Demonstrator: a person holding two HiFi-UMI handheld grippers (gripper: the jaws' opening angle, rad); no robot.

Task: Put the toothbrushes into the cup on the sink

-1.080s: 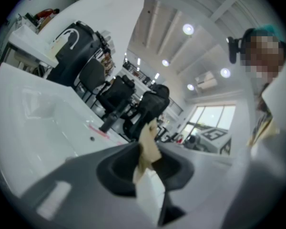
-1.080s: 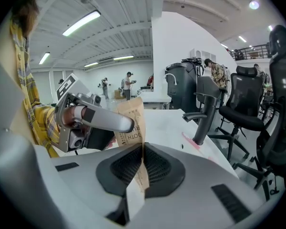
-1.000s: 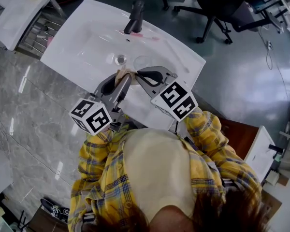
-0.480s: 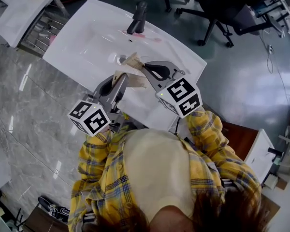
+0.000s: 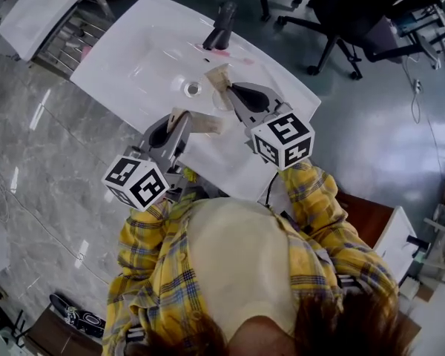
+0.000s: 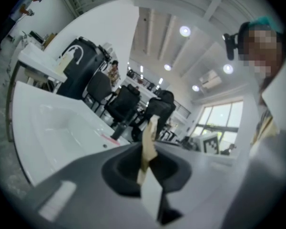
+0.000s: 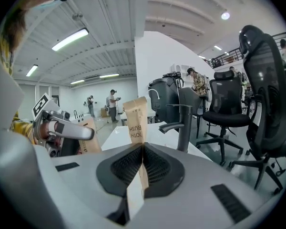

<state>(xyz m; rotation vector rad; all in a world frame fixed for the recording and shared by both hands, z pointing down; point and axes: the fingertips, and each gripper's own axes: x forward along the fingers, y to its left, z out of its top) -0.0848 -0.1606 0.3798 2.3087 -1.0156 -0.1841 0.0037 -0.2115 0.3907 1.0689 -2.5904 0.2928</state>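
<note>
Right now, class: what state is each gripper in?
Left gripper: fingers closing on a toothbrush box.
Right gripper: shut on the other toothbrush box.

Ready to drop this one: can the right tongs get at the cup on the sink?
Probably yes: the right tongs, shut on a toothbrush box, hang close to the cup with nothing between.

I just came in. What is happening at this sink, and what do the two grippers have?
A person leans over the white sink with a gripper in each hand. The right gripper is shut on a brown toothbrush box, close to the faucet. The left gripper is closing its jaws on a second brown cardboard piece, held apart from the box.
</note>
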